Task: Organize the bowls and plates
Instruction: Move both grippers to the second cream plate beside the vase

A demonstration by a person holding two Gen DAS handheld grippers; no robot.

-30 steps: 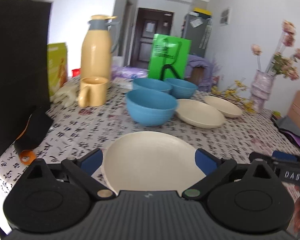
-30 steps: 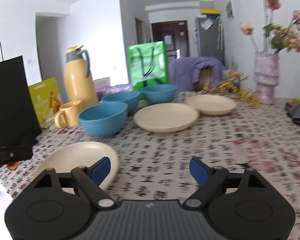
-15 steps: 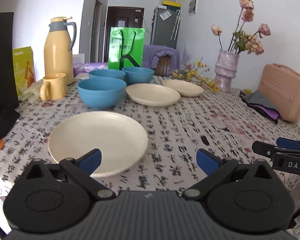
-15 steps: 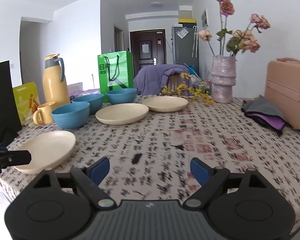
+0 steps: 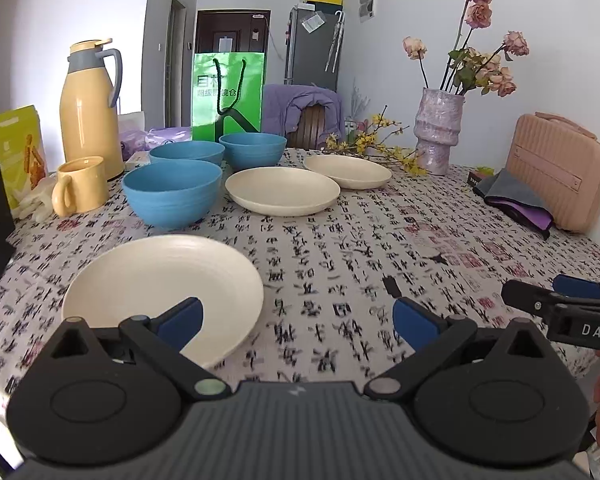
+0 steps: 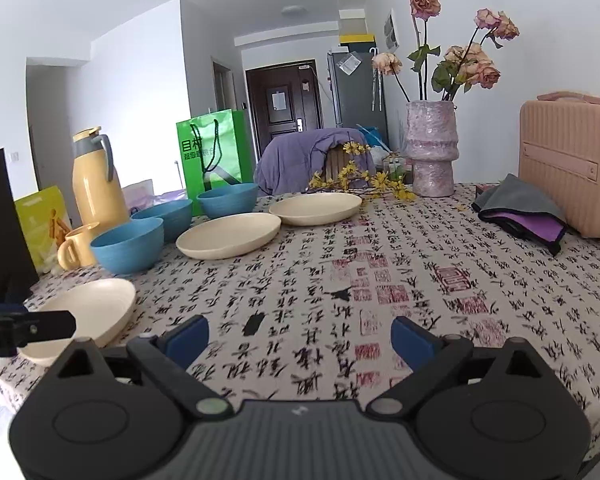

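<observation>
The nearest cream round plate [image 5: 162,280] lies flat on the desk [image 5: 380,248], which wears a cloth printed with black characters, and this plate is what the coming move most likely turns on. From the left gripper [image 5: 296,318] the plate is at about ten o'clock, very near: the left blue pad [image 5: 180,316] appears over the plate's near rim, but I cannot tell if it touches or only hovers above. The jaws of the left gripper stand wide open with only cloth between them. The right gripper [image 6: 300,336] is also wide open and holds nothing; its jaws have just been opening further. From it the same plate [image 6: 92,312] is at about nine o'clock and further away, with the left gripper's finger in front of it. So the left hand is clearly the nearer one. A round plate has no long axis, so I judge the rim can be taken from any side. Further at twelve o'clock wait two more cream plates [image 5: 282,190] [image 5: 348,170] and, at eleven o'clock, three blue bowls [image 5: 172,190] [image 5: 186,152] [image 5: 253,148], all still separate, not stacked.
</observation>
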